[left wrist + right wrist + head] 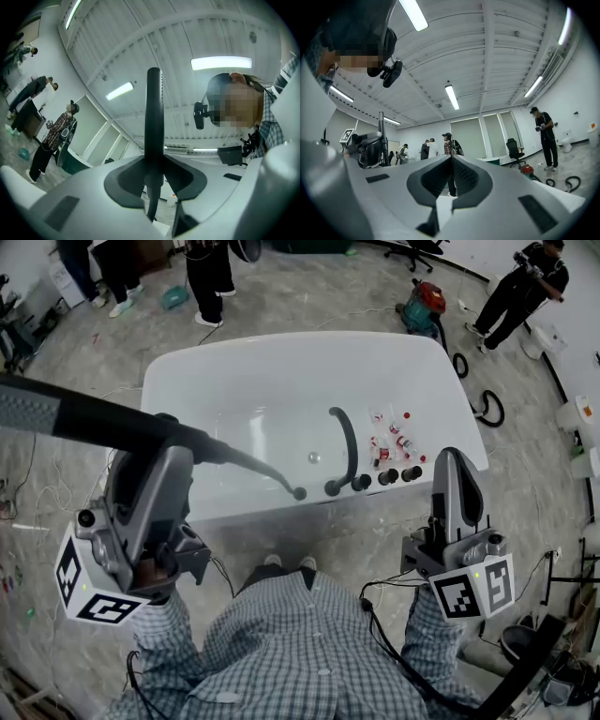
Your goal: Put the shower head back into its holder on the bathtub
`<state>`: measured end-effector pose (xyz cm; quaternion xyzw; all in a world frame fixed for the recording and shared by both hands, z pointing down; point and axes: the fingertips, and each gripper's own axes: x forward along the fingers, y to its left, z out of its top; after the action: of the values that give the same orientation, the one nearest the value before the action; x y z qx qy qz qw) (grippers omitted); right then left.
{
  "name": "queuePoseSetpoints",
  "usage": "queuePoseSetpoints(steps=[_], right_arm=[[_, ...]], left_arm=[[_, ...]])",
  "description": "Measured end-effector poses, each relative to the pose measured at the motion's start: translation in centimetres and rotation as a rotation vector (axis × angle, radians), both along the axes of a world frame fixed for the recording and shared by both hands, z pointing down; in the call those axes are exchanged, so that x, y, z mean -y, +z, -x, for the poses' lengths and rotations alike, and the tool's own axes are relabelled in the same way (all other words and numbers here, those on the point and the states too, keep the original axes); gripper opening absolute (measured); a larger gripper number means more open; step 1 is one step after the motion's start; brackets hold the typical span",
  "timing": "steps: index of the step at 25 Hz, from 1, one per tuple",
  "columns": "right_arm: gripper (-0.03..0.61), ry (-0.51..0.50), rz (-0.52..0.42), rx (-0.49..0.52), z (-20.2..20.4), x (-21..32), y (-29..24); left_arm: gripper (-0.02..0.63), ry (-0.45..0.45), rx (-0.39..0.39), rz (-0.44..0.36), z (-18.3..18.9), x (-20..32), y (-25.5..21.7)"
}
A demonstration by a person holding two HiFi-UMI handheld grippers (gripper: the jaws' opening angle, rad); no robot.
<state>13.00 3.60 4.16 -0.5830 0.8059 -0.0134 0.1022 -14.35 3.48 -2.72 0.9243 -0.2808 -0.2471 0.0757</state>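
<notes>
1. Gripping the dark shower head (75, 418) firmly in the left gripper (171, 457), handle clamped between both jaws.
2. Holding it raised outside the white bathtub (281, 371), off the near left corner.
3. Trailing the hose (267, 474) to the near rim, beside the curved spout (348, 442) and knobs (387, 477).
4. Keeping the right gripper (457, 457) clenched on nothing, well apart.

you're in a big open test hall, not a home bathroom: the white bathtub (281, 367) stands alone on a marbled floor (309, 298), with a coiled black hose (489, 410), a wheeled vacuum (424, 304) and an office chair (417, 251) nearby. other people (211, 277) stand about, and strip lights (451, 96) run along a ribbed white ceiling (497, 51).
</notes>
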Motion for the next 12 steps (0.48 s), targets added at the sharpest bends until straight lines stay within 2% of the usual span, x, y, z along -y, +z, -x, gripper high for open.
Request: queuePoseSetpoints(steps=[12], right_arm=[[0.015, 0.003, 0.015, 0.019, -0.33, 0.17, 0.08]], left_arm=[[0.130, -0.001, 0.014, 0.010, -0.32, 0.31, 0.12]])
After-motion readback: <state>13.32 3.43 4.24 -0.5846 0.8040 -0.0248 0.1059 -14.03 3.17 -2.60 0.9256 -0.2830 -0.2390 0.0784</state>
